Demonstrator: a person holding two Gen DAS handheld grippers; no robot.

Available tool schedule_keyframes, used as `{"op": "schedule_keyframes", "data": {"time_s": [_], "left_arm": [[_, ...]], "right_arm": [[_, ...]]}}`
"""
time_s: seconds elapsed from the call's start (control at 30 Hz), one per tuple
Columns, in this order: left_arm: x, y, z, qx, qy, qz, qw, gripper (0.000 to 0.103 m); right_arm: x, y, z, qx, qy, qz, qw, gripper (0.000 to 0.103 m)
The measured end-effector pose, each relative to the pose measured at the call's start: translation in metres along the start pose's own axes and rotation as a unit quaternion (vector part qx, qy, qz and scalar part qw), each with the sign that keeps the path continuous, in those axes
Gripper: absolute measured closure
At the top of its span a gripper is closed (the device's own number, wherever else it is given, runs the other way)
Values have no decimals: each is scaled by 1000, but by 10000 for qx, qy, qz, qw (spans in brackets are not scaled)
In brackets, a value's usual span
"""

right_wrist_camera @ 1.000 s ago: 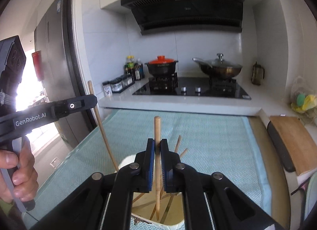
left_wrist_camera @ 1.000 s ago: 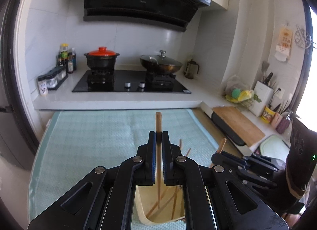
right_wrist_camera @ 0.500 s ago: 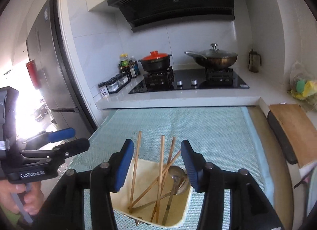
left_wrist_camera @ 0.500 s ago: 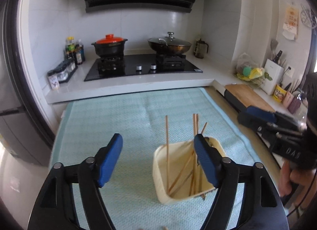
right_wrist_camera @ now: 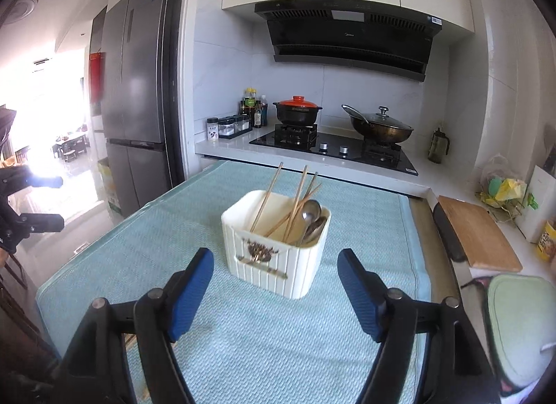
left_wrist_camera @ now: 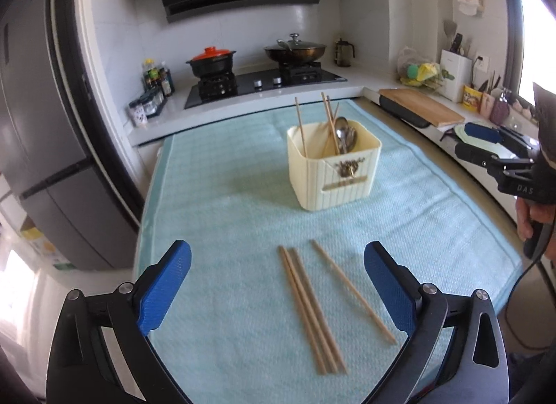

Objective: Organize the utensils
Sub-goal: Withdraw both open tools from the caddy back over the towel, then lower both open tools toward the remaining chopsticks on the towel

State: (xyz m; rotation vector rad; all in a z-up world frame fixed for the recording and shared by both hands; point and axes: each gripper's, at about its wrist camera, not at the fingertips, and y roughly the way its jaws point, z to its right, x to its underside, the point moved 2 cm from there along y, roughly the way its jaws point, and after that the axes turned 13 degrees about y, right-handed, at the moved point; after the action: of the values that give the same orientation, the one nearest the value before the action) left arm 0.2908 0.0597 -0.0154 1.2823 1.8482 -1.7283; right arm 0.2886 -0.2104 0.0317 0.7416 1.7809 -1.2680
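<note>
Now both grippers hang over the blue-green mat with nothing between their blue pads. The left gripper has its jaws spreading wide above four loose chopsticks lying at the near end of the mat. The right gripper is also opening, aimed at the cream holder farther along the mat, where more chopsticks and spoons stand leaning.

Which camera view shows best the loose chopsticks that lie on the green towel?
The left wrist view: the loose chopsticks lie in full on the towel, just ahead of the left gripper. The right wrist view shows only a sliver of wood at its bottom edge.
</note>
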Motion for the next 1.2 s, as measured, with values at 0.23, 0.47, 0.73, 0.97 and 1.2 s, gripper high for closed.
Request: {"op": "schedule_keyframes", "data": {"time_s": [0.23,0.47,0.73,0.97,1.2], "left_arm": [[60,9,48,148,-555,567,9967,3],[80,11,79,14,-452,757,9961,3],[92,15,92,597,-590,531,9951,3],[96,16,99,637,-576,553,9948,0],[108,24,86,978,-846,483,9904,0]], "right_arm": [[81,-26,-11,242,593,-59,9979,25],[126,-39,-13,815,496,-73,9954,25],[143,-51,-11,973,579,-58,9936,25],[141,-49,-9,913,740,39,9931,25],[146,-40,-6,964,902,-132,9912,25]]}}
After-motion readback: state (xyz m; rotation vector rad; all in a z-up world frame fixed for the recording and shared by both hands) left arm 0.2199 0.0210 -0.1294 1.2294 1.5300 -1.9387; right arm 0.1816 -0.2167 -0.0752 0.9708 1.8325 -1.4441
